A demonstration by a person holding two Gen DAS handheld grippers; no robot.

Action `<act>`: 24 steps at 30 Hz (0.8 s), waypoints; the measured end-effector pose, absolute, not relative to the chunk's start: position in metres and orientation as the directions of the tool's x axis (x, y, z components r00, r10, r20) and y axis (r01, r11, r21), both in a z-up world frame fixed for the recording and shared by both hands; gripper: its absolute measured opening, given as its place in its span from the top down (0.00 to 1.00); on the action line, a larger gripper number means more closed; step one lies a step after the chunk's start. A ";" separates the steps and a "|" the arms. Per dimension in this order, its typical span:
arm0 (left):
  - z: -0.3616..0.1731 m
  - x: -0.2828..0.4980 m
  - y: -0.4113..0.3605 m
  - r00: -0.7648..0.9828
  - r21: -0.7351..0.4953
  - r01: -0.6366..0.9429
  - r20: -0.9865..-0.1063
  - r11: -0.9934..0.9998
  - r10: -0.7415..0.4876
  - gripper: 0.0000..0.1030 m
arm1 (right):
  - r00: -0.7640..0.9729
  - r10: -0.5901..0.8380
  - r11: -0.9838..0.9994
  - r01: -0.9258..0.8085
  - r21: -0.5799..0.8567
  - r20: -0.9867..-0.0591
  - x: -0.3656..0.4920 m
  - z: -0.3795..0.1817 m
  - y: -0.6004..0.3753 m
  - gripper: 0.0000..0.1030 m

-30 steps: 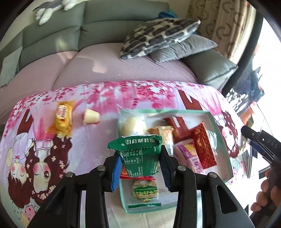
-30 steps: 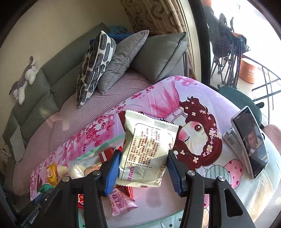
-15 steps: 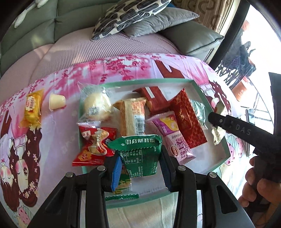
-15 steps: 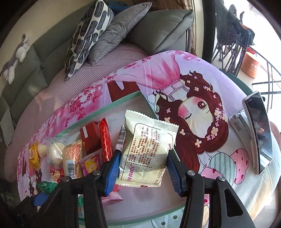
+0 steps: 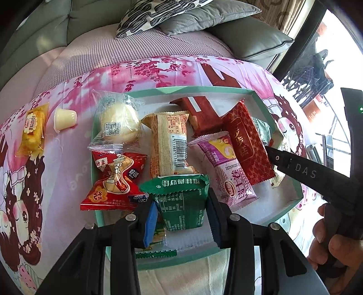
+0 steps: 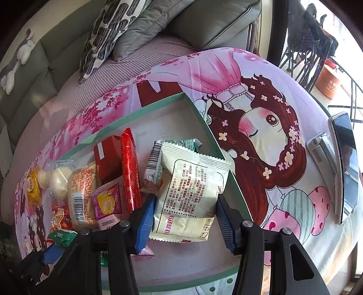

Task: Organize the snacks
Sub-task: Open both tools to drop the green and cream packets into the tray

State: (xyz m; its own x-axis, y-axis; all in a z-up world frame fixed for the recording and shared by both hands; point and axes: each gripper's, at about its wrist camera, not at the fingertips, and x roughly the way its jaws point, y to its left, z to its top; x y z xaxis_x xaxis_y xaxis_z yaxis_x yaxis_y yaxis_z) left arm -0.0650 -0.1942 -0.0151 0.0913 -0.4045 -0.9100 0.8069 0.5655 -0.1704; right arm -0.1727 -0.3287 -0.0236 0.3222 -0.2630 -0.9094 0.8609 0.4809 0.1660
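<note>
My left gripper (image 5: 181, 217) is shut on a green snack packet (image 5: 181, 199) and holds it over the near part of the teal-rimmed tray (image 5: 204, 89). My right gripper (image 6: 185, 220) is shut on a cream snack packet (image 6: 190, 195), low over the right end of the tray (image 6: 199, 113). The tray holds several packets: a bun (image 5: 118, 121), a red candy-shaped packet (image 5: 113, 179), a beige bar (image 5: 169, 143), a purple packet (image 5: 229, 168) and red ones (image 5: 247, 143). A yellow packet (image 5: 33, 129) and a jelly cup (image 5: 65, 118) lie on the cloth left of the tray.
The table has a pink cartoon cloth (image 6: 261, 127). A phone on a stand (image 6: 344, 163) is at its right edge. A grey sofa with pillows (image 5: 181, 20) runs behind the table. A green-edged packet (image 5: 156, 253) lies in the tray under my left gripper.
Both grippers have come lower and further over the tray, each still holding its packet. The right gripper's arm now reaches in over the tray's right end.
</note>
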 end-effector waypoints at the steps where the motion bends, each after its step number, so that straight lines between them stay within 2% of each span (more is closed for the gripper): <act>1: -0.016 -0.064 -0.194 0.089 -0.172 0.805 -0.911 0.568 -0.402 0.60 | 0.320 -0.261 0.481 0.861 0.165 -0.911 -0.172 -0.024 -0.329 0.46; 6: -0.022 -0.061 -0.194 0.075 -0.176 0.794 -0.922 0.582 -0.381 0.59 | 0.310 -0.248 0.479 0.863 0.162 -0.918 -0.171 -0.029 -0.329 0.45; 8: -0.023 -0.061 -0.194 0.075 -0.173 0.793 -0.924 0.584 -0.375 0.54 | 0.311 -0.242 0.476 0.863 0.167 -0.919 -0.171 -0.031 -0.331 0.43; 10: -0.024 -0.060 -0.194 0.075 -0.173 0.790 -0.926 0.589 -0.371 0.49 | 0.313 -0.239 0.472 0.865 0.172 -0.919 -0.171 -0.031 -0.331 0.36; 15: -0.024 -0.060 -0.193 0.064 -0.183 0.788 -0.925 0.587 -0.374 0.41 | 0.321 -0.240 0.474 0.862 0.179 -0.916 -0.171 -0.032 -0.331 0.25; 17: -0.024 -0.061 -0.194 0.066 -0.180 0.791 -0.925 0.585 -0.373 0.38 | 0.327 -0.242 0.476 0.861 0.182 -0.913 -0.170 -0.031 -0.331 0.24; 21: -0.022 -0.062 -0.195 0.081 -0.162 0.797 -0.926 0.582 -0.369 0.37 | 0.328 -0.256 0.465 0.866 0.182 -0.909 -0.172 -0.030 -0.332 0.13; 24: -0.019 -0.061 -0.193 0.087 -0.164 0.793 -0.923 0.586 -0.376 0.36 | 0.332 -0.269 0.452 0.872 0.186 -0.904 -0.176 -0.027 -0.335 0.13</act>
